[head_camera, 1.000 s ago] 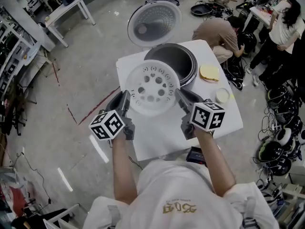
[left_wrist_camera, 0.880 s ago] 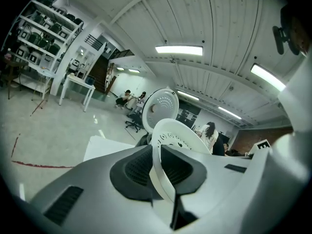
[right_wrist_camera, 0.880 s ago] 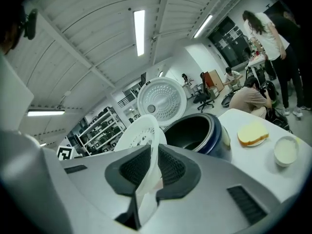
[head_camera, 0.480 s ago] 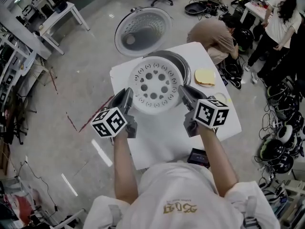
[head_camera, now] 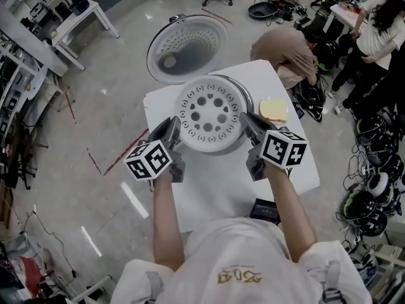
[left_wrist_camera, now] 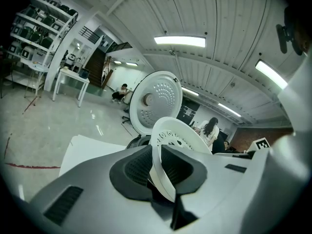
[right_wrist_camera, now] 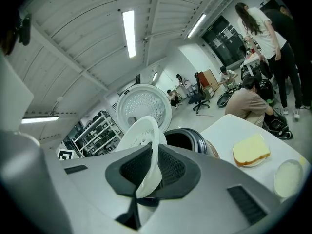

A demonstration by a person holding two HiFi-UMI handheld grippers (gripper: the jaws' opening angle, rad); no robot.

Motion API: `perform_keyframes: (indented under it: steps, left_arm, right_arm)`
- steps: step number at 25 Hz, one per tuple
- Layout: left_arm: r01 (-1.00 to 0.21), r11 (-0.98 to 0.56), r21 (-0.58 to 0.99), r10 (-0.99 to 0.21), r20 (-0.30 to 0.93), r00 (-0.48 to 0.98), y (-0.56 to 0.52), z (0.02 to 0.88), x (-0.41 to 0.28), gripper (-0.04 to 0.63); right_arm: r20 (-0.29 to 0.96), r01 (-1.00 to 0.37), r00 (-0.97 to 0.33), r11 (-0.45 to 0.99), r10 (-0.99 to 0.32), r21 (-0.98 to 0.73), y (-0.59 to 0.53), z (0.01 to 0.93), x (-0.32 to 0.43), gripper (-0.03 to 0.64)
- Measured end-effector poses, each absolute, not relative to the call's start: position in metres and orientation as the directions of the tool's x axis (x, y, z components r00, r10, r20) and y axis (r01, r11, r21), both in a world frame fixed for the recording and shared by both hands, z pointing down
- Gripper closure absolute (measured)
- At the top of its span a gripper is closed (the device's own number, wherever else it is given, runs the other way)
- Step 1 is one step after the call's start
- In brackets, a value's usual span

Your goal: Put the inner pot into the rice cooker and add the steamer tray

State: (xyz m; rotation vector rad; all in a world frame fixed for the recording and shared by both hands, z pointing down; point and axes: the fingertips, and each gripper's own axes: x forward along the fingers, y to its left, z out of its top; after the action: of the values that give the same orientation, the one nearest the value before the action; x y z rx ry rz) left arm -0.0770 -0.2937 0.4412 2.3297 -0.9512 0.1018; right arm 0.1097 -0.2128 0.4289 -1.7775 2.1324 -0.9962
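Note:
The white perforated steamer tray point(head_camera: 210, 114) hangs level over the open rice cooker point(head_camera: 245, 95) and hides most of its opening. My left gripper point(head_camera: 172, 128) is shut on the tray's left rim, and my right gripper point(head_camera: 247, 121) is shut on its right rim. In the left gripper view the thin rim of the tray point(left_wrist_camera: 176, 134) runs between the dark pads of the left gripper point(left_wrist_camera: 159, 167). In the right gripper view the tray point(right_wrist_camera: 141, 135) is clamped in the right gripper point(right_wrist_camera: 148, 173), with the cooker's dark pot point(right_wrist_camera: 187, 139) behind it.
The cooker's round lid point(head_camera: 187, 45) stands open at the far side. On the white table point(head_camera: 288, 170), right of the cooker, lie a yellow slice on a plate point(head_camera: 273, 110) and a small white dish point(right_wrist_camera: 288, 177). A person point(head_camera: 288, 48) crouches just behind the table.
Both grippers have carried the tray away from me, from the table's middle to over the cooker's opening. The grip on both rims is unchanged.

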Motion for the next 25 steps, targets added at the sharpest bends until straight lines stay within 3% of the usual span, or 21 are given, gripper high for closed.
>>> perform_keyframes:
  steps: [17, 25]
  left_arm:
    - [-0.684, -0.516, 0.515, -0.615, 0.333, 0.715, -0.326, 0.460, -0.046, 0.523]
    - [-0.724, -0.528, 0.443, -0.615, 0.389, 0.686, -0.329, 0.475, -0.046, 0.515]
  right_arm:
    - [0.307, -0.790, -0.289, 0.045, -0.907, -0.612, -0.255, 0.451, 0.144, 0.568]
    - [0.332, -0.794, -0.296, 0.038, -0.896, -0.607, -0.260, 0.467, 0.144, 0.566]
